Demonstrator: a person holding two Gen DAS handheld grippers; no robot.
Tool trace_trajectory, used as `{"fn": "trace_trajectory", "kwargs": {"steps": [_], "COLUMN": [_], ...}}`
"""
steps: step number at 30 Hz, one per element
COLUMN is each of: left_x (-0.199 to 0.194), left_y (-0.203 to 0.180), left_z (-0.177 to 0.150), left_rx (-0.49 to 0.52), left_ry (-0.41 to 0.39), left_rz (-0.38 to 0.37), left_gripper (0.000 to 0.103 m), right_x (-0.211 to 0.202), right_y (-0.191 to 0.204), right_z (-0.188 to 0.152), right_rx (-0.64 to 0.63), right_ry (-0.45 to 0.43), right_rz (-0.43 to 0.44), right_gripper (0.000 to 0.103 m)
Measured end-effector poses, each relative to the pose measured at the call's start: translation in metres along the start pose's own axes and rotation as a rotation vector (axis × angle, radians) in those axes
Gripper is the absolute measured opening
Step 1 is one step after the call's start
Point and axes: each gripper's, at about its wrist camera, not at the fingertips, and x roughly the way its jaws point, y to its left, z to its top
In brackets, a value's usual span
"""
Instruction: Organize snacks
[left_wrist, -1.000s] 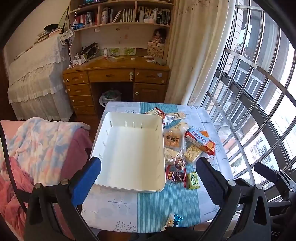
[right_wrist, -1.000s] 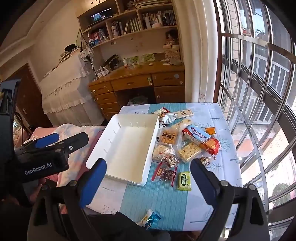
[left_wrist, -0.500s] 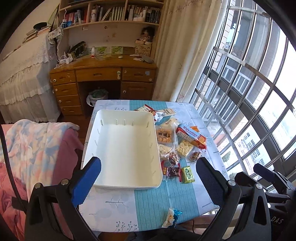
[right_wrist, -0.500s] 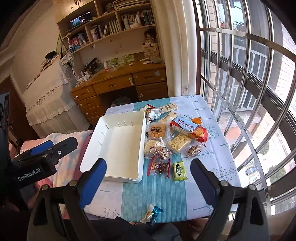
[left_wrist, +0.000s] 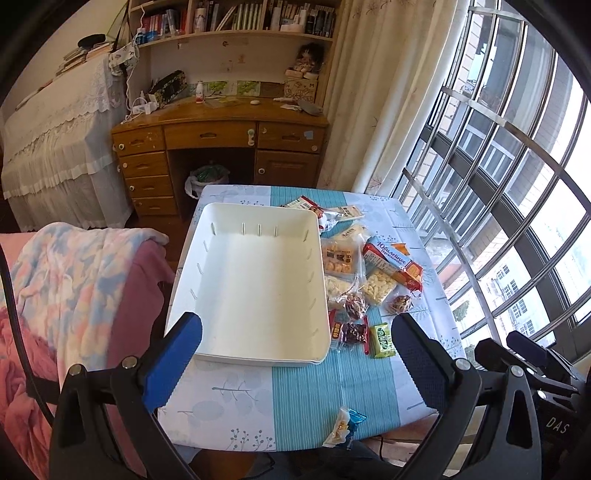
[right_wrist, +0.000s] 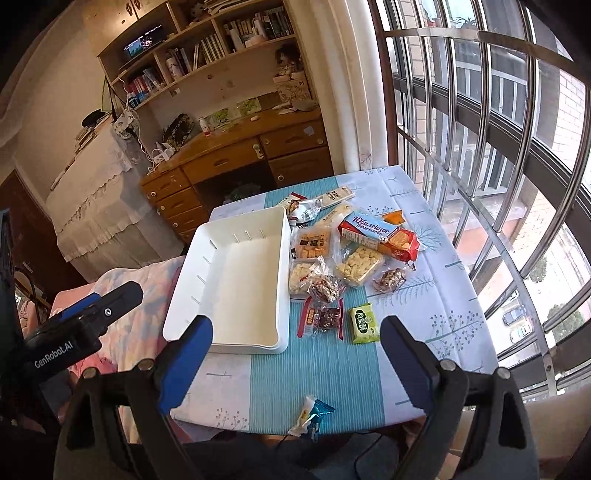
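Between my wide-open, empty right hand-held gripper (right_wrist: 295, 354) fingers, lower centre, lies the small blue-and-white wrapped snack (right_wrist: 311, 416), nearest.

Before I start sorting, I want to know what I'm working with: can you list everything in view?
White tray: 1, white, nothing in it, left half of the table.
Tablecloth: 1, pale blue with teal stripe, covers the table.
Biscuit box: 1, red and blue, right of the tray.
Clear snack bags: several, pale and brown contents, clustered beside the tray.
Green packet: 1, green, near end of the cluster.
Red packet: 1, red, left of the green packet.
Blue-wrapped snack: 1, blue and white, alone at the near table edge.
Wooden desk: 1, brown, behind the table.
Bookshelf: 1, above the desk.
Blanket: 1, pink and blue, left.
Left gripper: open, holds nothing.
Right gripper: open, holds nothing.
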Motion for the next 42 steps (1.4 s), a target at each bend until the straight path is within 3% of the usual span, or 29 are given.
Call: {"fn": "trace_trajectory", "kwargs": {"steps": [8,17,24,30,39,42], "left_x": [0.01,0.037,0.07,0.103,0.147,0.164], "left_y": [-0.031,-0.061,-0.064,-0.055,-0.031,-0.028], "left_z": [-0.001,-0.021,-0.06,-0.112,-0.187,-0.205], "left_rx": [-0.087,-0.271,-0.467,-0.629,-0.918,-0.974], "left_ry": [0.013,0.065,0.179,0.358,0.556,0.6], "left_rz": [0.062,0.136,0.203,0.221,0.171,0.156], "left_gripper": [0.102,0.102,0.102,0.102,0.101,0.1], "right_x": [0.006,0.035,0.07,0.108,0.169,0.184], "right_y": [-0.034,-0.062,-0.075,-0.083,-0.1,-0.105], "right_z": [0.019,0.034,0.032,0.028,0.01,0.002], "right_rx": [-0.123,-0.328,-0.481,-0.509,-0.46,-0.439], "right_ry": [-0.019,0.065,0.152,0.296,0.494,0.539], "right_rz": [0.012,0.103,0.183,0.231,0.184,0.165], "right_gripper": [0.093,0.093,0.093,0.093,0.093,0.093]}}
